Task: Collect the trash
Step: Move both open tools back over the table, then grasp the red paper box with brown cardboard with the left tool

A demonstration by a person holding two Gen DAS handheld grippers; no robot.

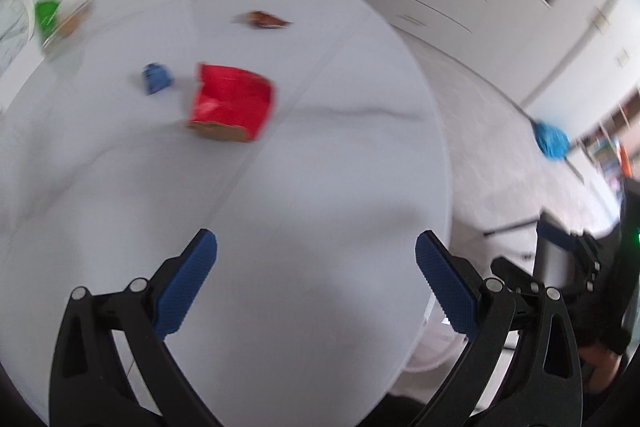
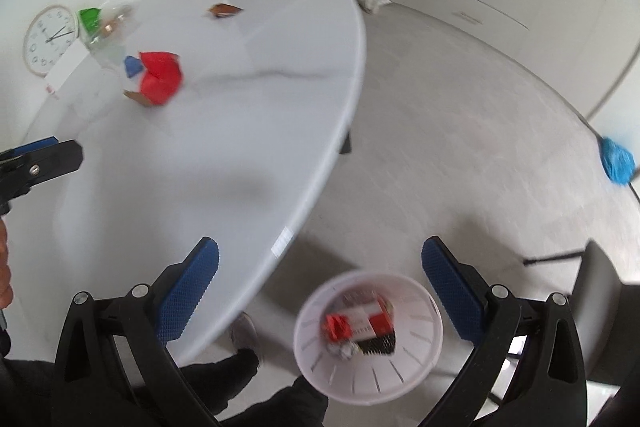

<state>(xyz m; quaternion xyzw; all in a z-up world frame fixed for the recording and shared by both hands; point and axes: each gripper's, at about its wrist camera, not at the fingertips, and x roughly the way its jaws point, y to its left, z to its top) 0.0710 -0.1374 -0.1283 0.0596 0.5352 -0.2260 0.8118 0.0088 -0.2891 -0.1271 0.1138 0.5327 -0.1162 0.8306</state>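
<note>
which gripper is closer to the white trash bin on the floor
Right. The right gripper hangs open almost directly above the white bin, past the table edge. The left gripper is open over the tabletop.

One red carton (image 1: 232, 103), one blue scrap (image 1: 157, 78), one brown wrapper (image 1: 264, 19), one white bin (image 2: 368, 339), one clock (image 2: 50, 39).

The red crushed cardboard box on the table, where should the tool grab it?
Grab the red crushed cardboard box across its raised, folded red body, coming down from above with the left tool, which is open and nearest. The box lies flattened on the white oval table, so its brown torn edge sits too low to pinch.
</note>
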